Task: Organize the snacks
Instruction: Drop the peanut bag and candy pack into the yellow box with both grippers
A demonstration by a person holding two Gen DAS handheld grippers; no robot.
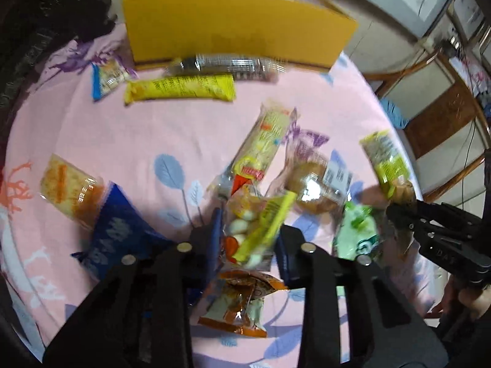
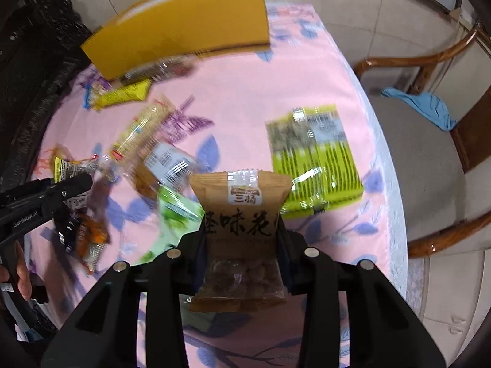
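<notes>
I'm clamping the left claw (image 1: 248, 236) on a clear candy packet (image 1: 254, 230). My right claw (image 2: 242, 233) is gripping the brown peanut packet (image 2: 241, 211); I should be lifting both cleanly toward the yellow box (image 1: 233, 30) ahead.

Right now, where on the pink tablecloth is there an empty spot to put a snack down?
Free: the pink tablecloth between the long yellow snack packet and the orange cracker packet. Also free: cloth between the yellow cardboard box and the flat lime-green packet. Crowded: around the left gripper, where packets overlap.
</notes>
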